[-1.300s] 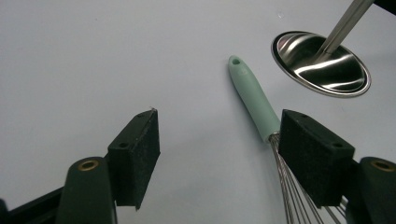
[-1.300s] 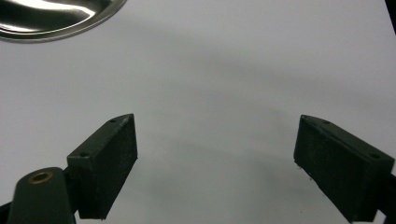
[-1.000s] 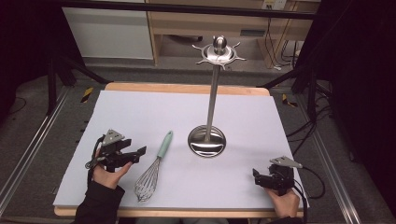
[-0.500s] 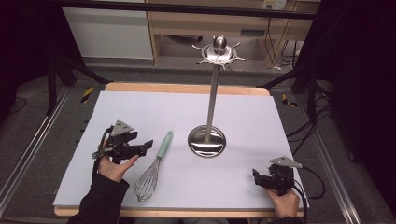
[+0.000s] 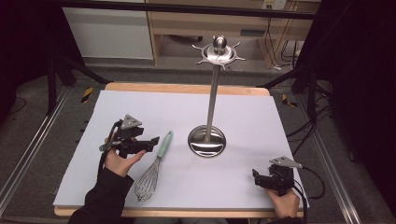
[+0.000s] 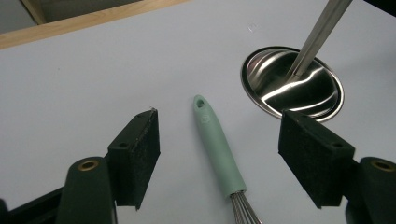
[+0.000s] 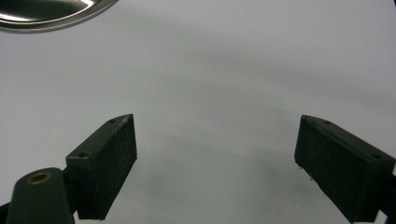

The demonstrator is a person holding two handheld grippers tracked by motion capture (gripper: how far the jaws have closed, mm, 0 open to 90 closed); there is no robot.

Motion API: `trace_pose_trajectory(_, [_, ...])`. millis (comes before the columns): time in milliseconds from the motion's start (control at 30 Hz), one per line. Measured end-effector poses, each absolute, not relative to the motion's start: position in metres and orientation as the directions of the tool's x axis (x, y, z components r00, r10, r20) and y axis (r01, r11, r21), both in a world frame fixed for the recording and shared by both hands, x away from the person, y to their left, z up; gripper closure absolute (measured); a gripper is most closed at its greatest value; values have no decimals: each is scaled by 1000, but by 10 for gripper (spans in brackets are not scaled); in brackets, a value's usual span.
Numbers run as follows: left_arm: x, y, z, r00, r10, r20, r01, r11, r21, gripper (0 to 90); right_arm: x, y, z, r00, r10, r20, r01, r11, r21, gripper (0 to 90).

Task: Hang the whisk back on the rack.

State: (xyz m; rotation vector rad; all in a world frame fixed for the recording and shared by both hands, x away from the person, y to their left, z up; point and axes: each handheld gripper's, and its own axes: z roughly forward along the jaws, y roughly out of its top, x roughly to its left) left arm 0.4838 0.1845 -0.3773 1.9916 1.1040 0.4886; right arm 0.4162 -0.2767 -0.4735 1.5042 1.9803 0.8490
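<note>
While both grippers gape wide, the left gripper point(image 6: 219, 154) has the whisk point(image 6: 219, 149) handle lying between its fingers point(image 6: 137, 154).

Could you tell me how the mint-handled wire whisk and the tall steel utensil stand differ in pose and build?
The mint-handled wire whisk lies flat on the table; the tall steel utensil stand rises upright from a round base. The whisk has a soft-coloured handle and a wire cage; the stand is all polished metal, topped with hooks. The whisk lies between the left gripper's open jaws; the stand stands apart.
</note>
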Motion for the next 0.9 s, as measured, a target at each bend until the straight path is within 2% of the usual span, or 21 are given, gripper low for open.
trace_pose_trajectory(900, [508,145,-394,588,808,44,582,-460,671,281,417,-273,-474,-273,961,-31,652,209,729,134])
